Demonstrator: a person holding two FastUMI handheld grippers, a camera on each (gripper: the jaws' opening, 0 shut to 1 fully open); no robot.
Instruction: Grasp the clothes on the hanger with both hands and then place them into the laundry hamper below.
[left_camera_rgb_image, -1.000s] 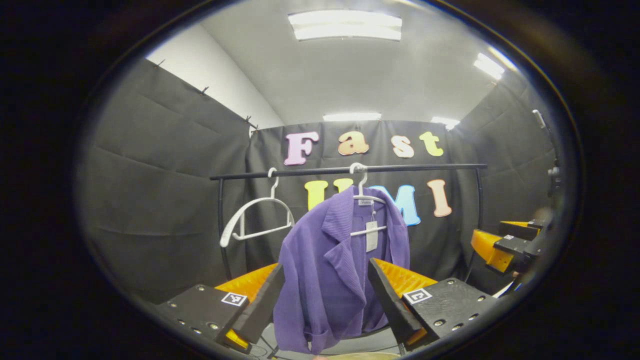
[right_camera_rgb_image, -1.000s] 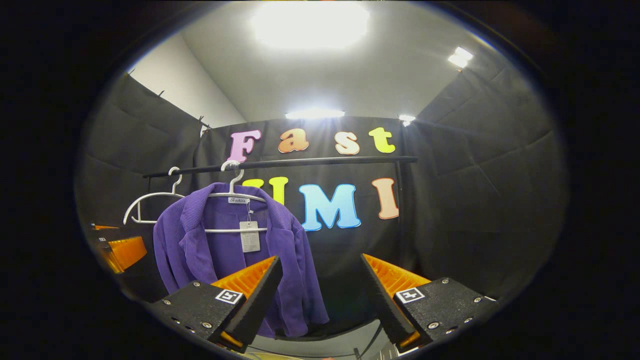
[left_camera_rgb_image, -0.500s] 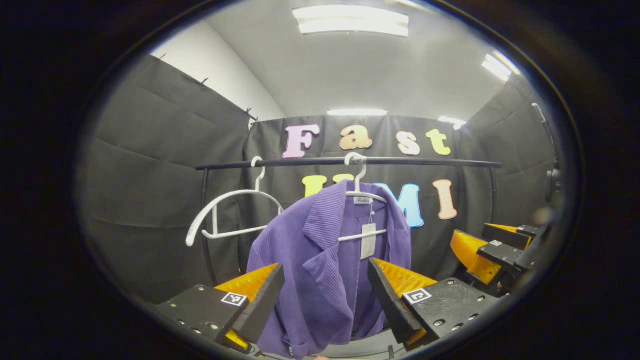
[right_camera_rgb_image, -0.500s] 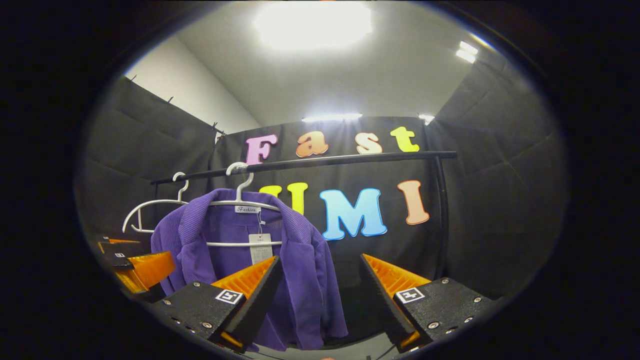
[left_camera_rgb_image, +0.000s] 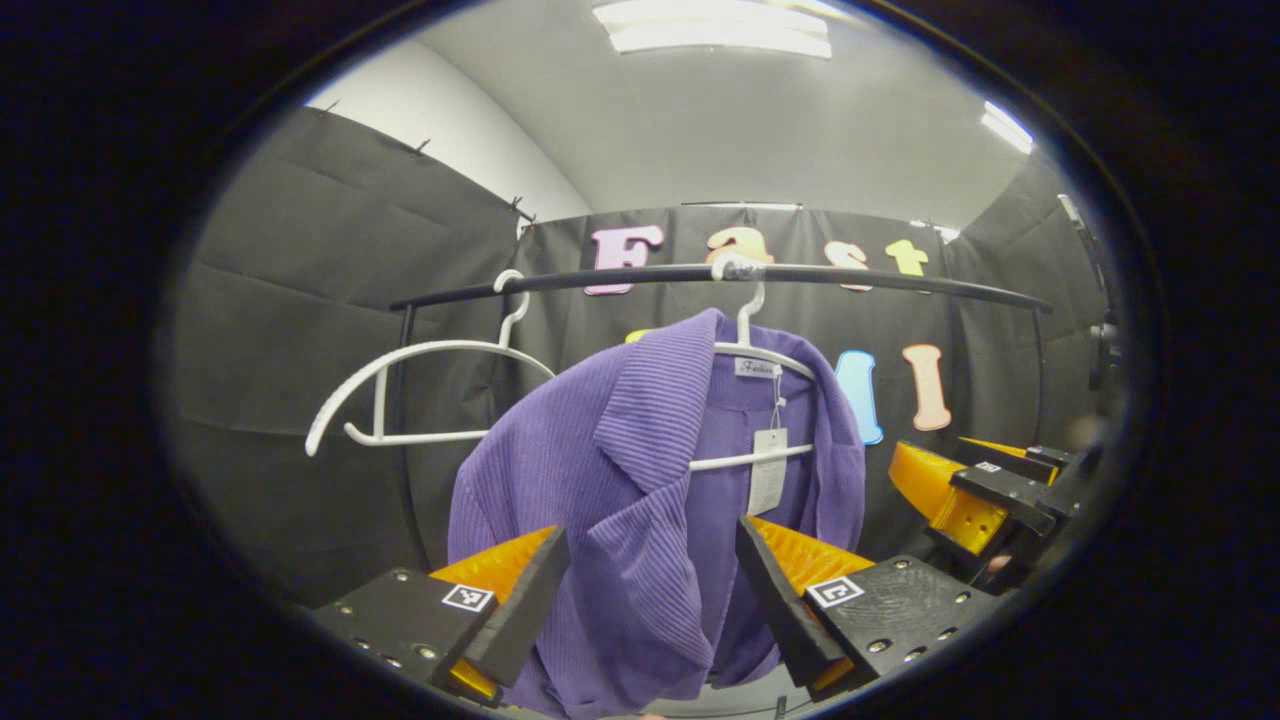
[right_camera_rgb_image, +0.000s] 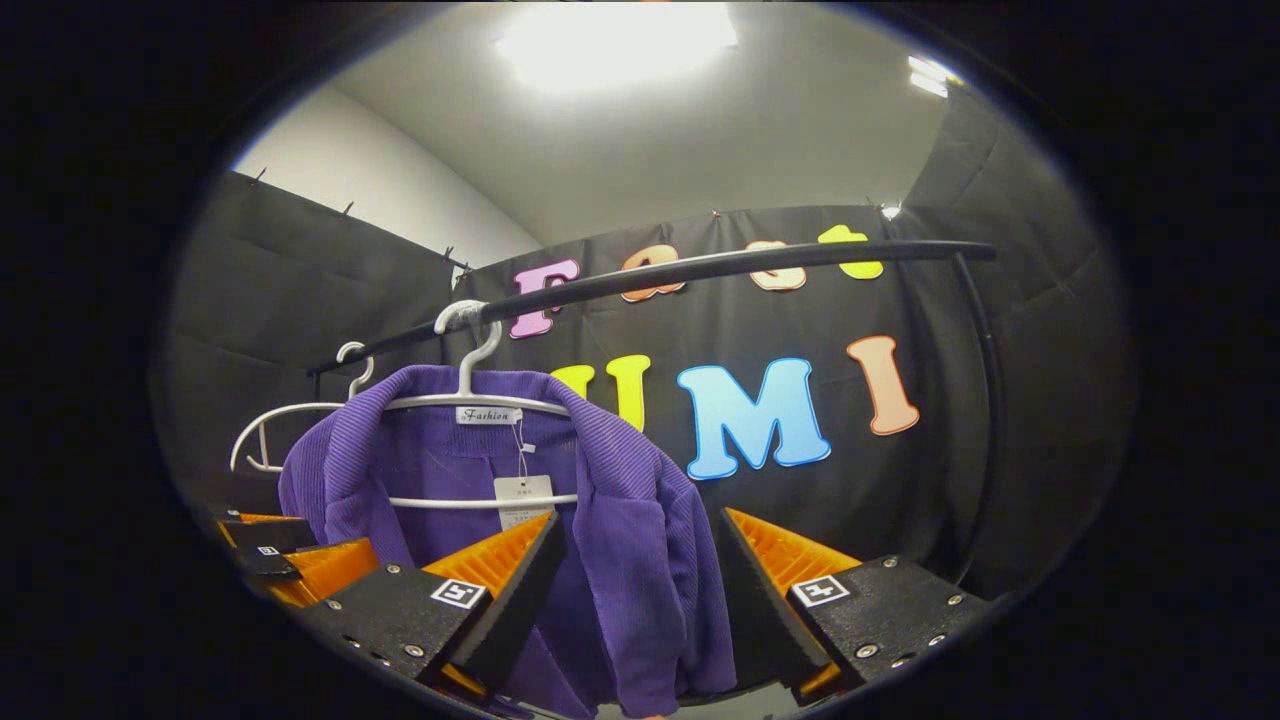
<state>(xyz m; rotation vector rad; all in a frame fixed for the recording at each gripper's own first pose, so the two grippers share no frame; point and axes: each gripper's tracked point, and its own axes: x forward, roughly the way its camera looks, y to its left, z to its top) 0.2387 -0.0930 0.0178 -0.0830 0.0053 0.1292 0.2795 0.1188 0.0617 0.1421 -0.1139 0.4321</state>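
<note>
A purple ribbed jacket (left_camera_rgb_image: 640, 500) (right_camera_rgb_image: 620, 520) hangs on a white hanger (left_camera_rgb_image: 760, 355) (right_camera_rgb_image: 480, 395) from a black rail (left_camera_rgb_image: 640, 277) (right_camera_rgb_image: 720, 265). A white paper tag (left_camera_rgb_image: 767, 470) (right_camera_rgb_image: 524, 497) dangles at its open front. My left gripper (left_camera_rgb_image: 650, 600) is open, with the jacket's left lapel and front hanging between its fingers. My right gripper (right_camera_rgb_image: 635, 590) is open too, and the jacket's right shoulder and sleeve hang between its fingers. The right gripper (left_camera_rgb_image: 975, 490) also sits at the right edge of the left gripper view, and the left gripper (right_camera_rgb_image: 290, 565) low on the left of the right gripper view.
An empty white hanger (left_camera_rgb_image: 410, 390) (right_camera_rgb_image: 275, 425) hangs on the rail to the left of the jacket. The rail's black upright posts (left_camera_rgb_image: 400, 420) (right_camera_rgb_image: 985, 400) stand at both ends. Black cloth walls close the booth behind and to the sides.
Both grippers have moved forward and closer to the jacket, which now looks larger. The cloth now lies between each pair of fingers. Both stay open.
</note>
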